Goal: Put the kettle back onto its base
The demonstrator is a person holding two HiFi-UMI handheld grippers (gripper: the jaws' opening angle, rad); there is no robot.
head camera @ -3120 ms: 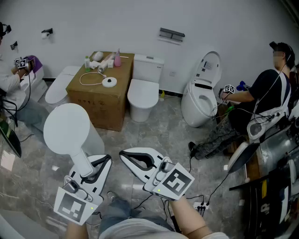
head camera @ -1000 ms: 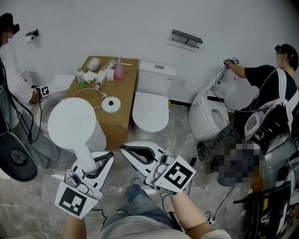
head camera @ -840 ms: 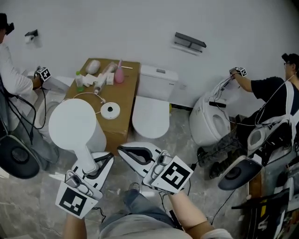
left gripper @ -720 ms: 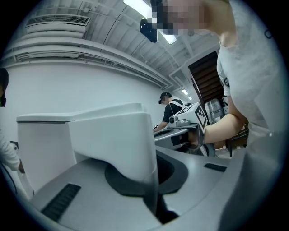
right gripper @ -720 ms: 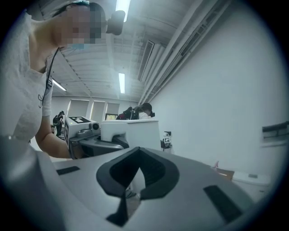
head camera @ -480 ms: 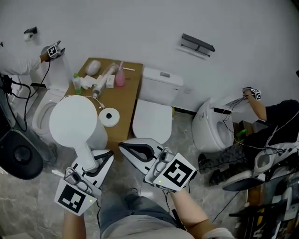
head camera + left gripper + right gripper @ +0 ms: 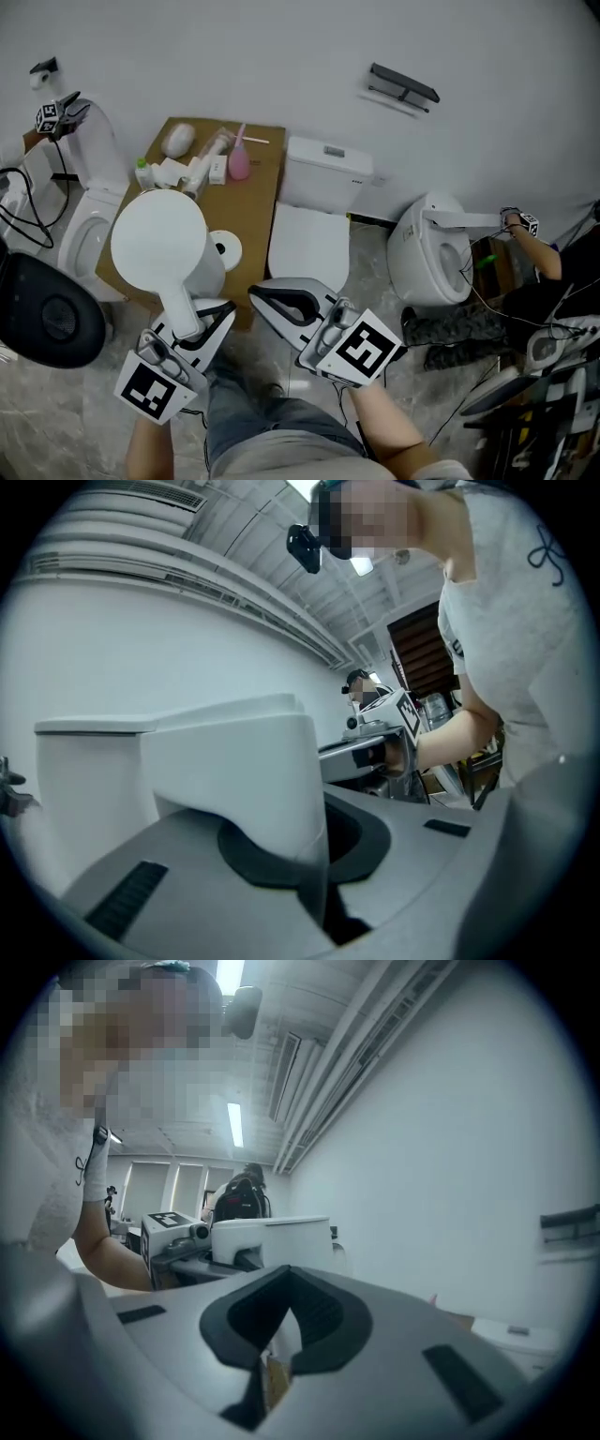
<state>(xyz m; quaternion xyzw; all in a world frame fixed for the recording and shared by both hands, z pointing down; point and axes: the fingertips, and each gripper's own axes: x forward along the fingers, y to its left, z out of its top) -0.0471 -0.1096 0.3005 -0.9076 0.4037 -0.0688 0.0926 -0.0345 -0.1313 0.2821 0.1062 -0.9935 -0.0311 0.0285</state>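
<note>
The white kettle (image 7: 157, 242) hangs in front of me with its handle (image 7: 180, 311) clamped in my left gripper (image 7: 192, 330). In the left gripper view the white handle (image 7: 246, 778) sits in the dark pads. The round white base (image 7: 227, 251) lies on the cardboard box (image 7: 258, 183); the kettle body hides its left part. My right gripper (image 7: 267, 302) floats to the right of the kettle, level, shut and with nothing in it. The right gripper view shows its jaws (image 7: 284, 1281) meeting, with the kettle (image 7: 272, 1237) beyond them.
Bottles and tubes, one a pink bottle (image 7: 238, 161), crowd the box's far end. A white toilet (image 7: 314, 239) stands right of the box, another (image 7: 82, 225) left and a third (image 7: 439, 251) farther right. A black round object (image 7: 47, 319) is at the left edge.
Both grippers and the kettle have come closer to the cardboard box. The kettle now overlaps the box and covers part of the base. People at the sides have shifted.
</note>
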